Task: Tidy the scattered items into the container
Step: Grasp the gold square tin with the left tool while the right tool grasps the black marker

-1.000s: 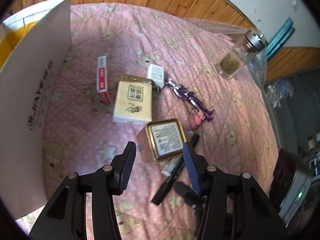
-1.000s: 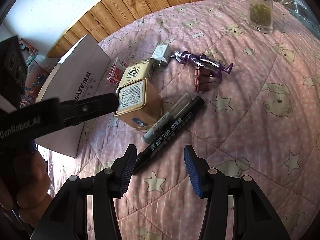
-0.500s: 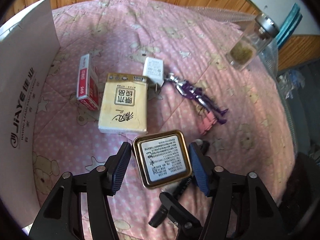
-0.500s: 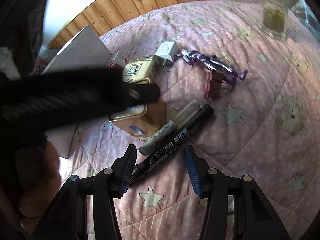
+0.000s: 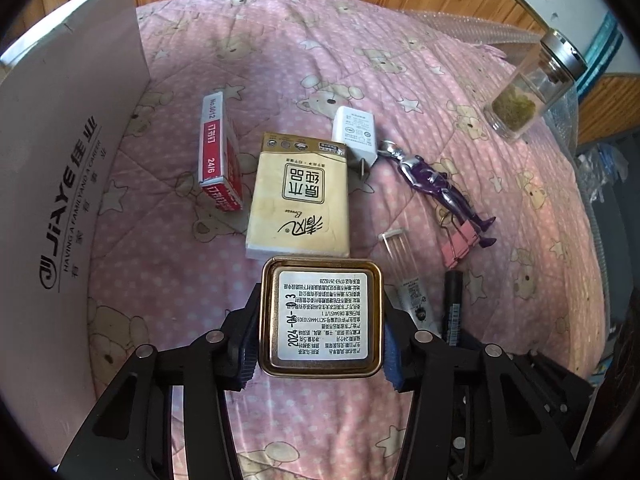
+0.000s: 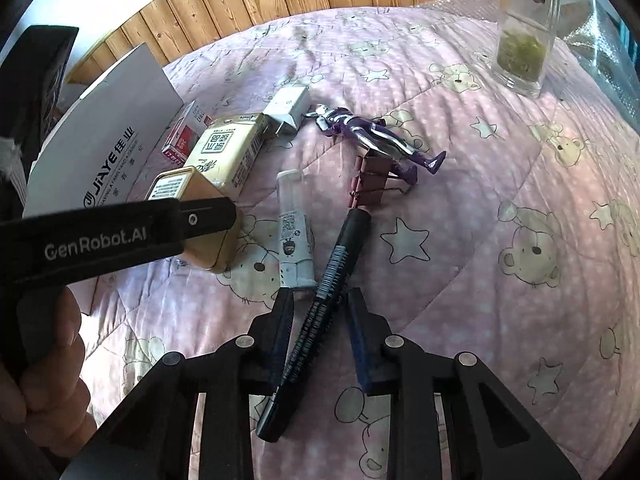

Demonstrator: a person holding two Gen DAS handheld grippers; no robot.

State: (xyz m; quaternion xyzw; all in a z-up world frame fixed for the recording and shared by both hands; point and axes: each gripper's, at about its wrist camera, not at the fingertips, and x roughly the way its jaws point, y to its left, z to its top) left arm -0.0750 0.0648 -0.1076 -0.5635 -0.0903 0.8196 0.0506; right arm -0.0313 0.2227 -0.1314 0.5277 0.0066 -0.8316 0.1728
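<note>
Our left gripper (image 5: 320, 340) straddles the gold tin (image 5: 320, 316), one pad against each side wall; its jaws have just been closing and now look clamped on the tin, which sits on the pink quilt (image 5: 280, 60). Our right gripper (image 6: 320, 344) has the black marker (image 6: 320, 312) lying slantwise between its jaws, which have just been closing; a gap shows beside the right pad, so the marker is not yet pinched. A white tube (image 6: 294, 232) lies just beside the marker.

Beyond the tin we see a cream tissue pack (image 5: 300, 196), a red box (image 5: 218, 156) to its left, a white charger (image 5: 356, 132) and a purple figure (image 5: 436, 184) whose feet rest over a pink clip (image 5: 456, 244). A glass jar (image 5: 532, 88) stands well apart at the far right. The white carton (image 5: 68, 184) stands at the left edge of the quilt.
</note>
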